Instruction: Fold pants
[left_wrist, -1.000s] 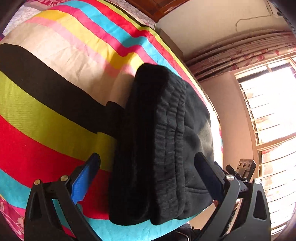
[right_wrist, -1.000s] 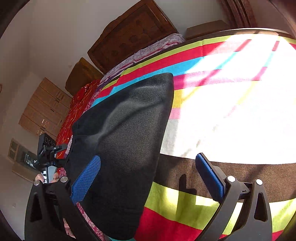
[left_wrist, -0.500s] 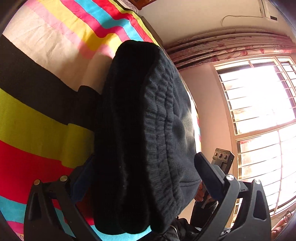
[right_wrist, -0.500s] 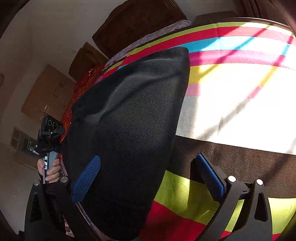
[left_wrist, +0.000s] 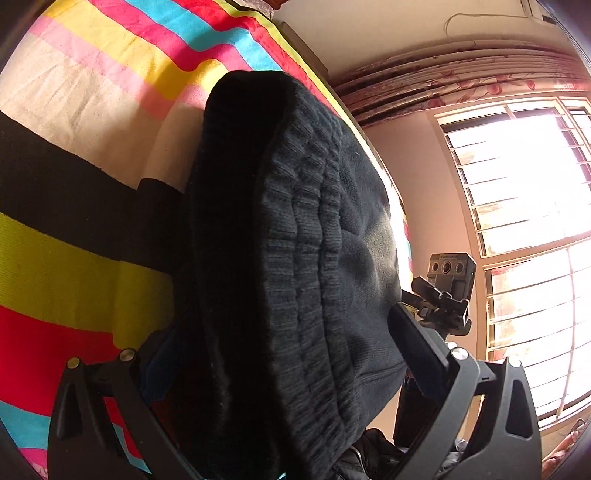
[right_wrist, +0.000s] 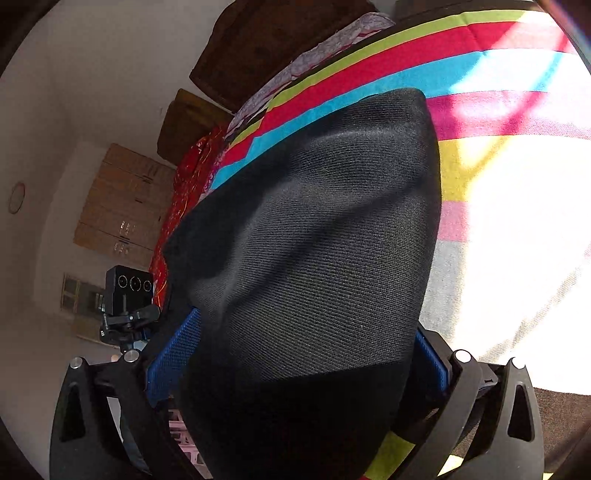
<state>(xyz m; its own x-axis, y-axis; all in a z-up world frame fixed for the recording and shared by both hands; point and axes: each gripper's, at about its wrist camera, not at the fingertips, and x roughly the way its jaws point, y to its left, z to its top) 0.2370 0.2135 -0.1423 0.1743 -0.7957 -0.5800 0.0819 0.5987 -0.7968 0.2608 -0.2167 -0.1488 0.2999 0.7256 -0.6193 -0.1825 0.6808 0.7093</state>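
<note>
The black pants (left_wrist: 303, 258) lie folded into a thick bundle on the striped bedsheet (left_wrist: 74, 229), ribbed waistband toward the left wrist camera. My left gripper (left_wrist: 288, 354) is open, its fingers either side of the waistband end, and the cloth hides most of the left blue pad. In the right wrist view the smooth end of the pants (right_wrist: 314, 258) fills the gap of my open right gripper (right_wrist: 303, 354), with both blue pads (right_wrist: 171, 360) against the cloth's sides. Each gripper shows in the other's view, the right one (left_wrist: 448, 288) and the left one (right_wrist: 129, 295).
The bedsheet (right_wrist: 517, 221) stretches sunlit to the right of the pants. A barred window (left_wrist: 524, 206) with floral curtains is beyond the bed edge. A wooden headboard (right_wrist: 280, 40) and a wardrobe (right_wrist: 122, 206) stand at the far side.
Both grippers have moved in toward the pants from opposite ends. The bundle, earlier ahead and to one side of the fingers, now sits between both pairs. Finger spread is unchanged.
</note>
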